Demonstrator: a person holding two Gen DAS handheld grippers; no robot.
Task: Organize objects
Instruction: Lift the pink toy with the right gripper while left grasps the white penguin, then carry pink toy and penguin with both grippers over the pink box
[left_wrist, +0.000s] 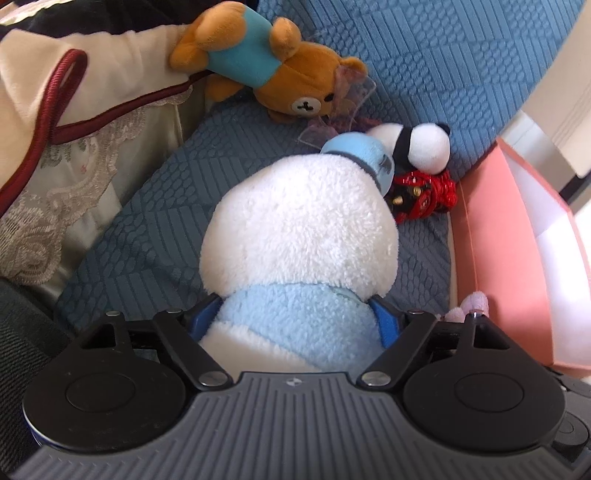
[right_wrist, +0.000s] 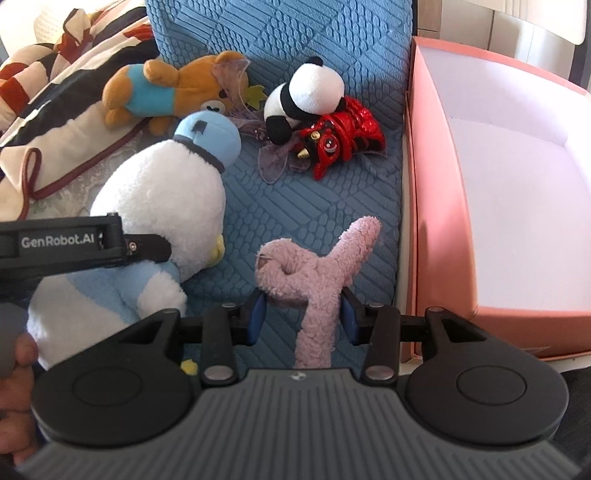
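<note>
A white plush duck (left_wrist: 299, 225) in a light blue cap and top lies on the blue sofa cover (left_wrist: 147, 206). My left gripper (left_wrist: 295, 317) is shut on its light blue body, one blue pad pressing each side. In the right wrist view the same duck (right_wrist: 162, 199) lies at left, with one left finger (right_wrist: 147, 248) against its neck. My right gripper (right_wrist: 303, 317) is shut on a pink fuzzy plush (right_wrist: 317, 273), whose long limbs stick up beyond the pads. A bit of that pink plush (left_wrist: 469, 306) shows at the left view's right edge.
A pink box (right_wrist: 436, 184) with a white inside stands open at the right of the seat. Near the backrest lie a brown bear (right_wrist: 173, 92), a panda (right_wrist: 310, 92) and a red toy (right_wrist: 343, 136). Cream cloth with dark red piping (left_wrist: 74, 74) fills the left. A hand (right_wrist: 18, 362) shows bottom left.
</note>
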